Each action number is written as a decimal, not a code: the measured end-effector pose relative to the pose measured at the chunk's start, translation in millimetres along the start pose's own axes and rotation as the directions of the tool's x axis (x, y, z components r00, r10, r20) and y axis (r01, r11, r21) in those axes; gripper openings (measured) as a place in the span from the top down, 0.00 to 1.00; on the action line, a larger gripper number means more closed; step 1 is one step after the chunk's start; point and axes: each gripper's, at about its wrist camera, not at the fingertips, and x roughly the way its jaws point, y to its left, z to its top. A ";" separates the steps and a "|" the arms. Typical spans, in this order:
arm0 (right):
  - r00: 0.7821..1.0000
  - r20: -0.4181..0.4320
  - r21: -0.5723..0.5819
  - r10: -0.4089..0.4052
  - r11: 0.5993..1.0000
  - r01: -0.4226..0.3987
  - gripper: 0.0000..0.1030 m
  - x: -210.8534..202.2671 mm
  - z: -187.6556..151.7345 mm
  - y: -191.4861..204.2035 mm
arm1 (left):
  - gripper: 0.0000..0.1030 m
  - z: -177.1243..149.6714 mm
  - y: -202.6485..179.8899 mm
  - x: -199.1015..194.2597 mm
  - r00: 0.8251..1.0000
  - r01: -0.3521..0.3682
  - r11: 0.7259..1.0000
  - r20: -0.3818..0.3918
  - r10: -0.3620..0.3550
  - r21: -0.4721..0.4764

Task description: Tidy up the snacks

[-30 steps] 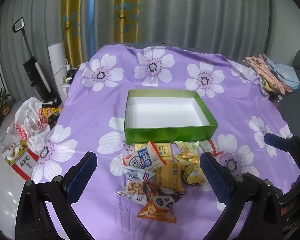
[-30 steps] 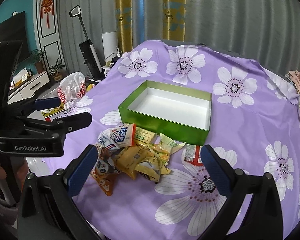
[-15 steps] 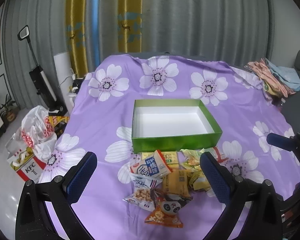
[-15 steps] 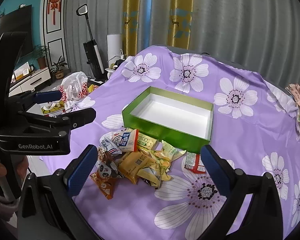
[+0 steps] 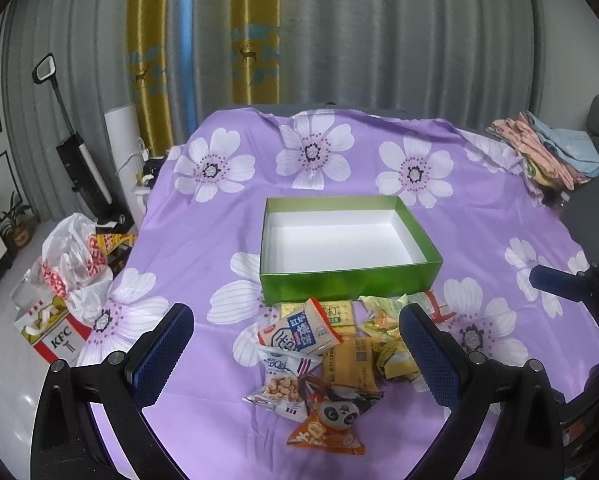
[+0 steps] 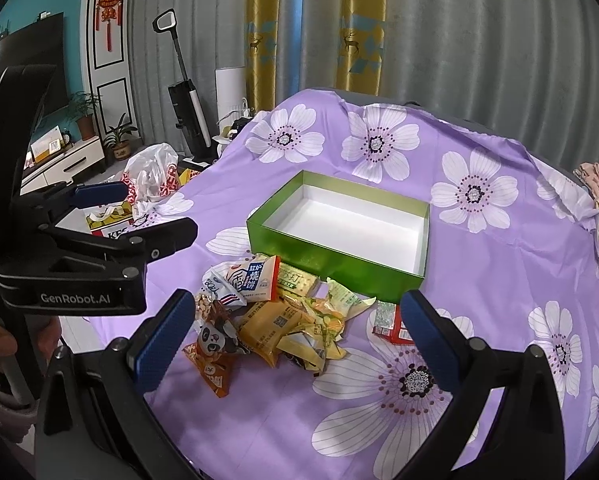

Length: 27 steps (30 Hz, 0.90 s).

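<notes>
Glossy green cardboard box, rect., beside crinkly foil snack packets; both hand-held grippers wide.

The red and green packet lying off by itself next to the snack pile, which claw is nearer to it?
Right. The red and green packet lies just ahead of the right claw, by its right-hand finger. The left claw sits over the pile's other side; the packet peeks past its far finger.

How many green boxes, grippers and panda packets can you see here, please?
Green box: 1
Grippers: 2 (left gripper, right gripper)
Panda packet: 1
Total: 4
</notes>
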 end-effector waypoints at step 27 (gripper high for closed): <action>0.996 -0.072 0.064 0.048 0.997 -0.044 0.00 24.5 -22.9 -1.6 | 0.01 -19.9 10.8 26.7 0.986 0.110 0.991 -0.120 -0.119 -0.075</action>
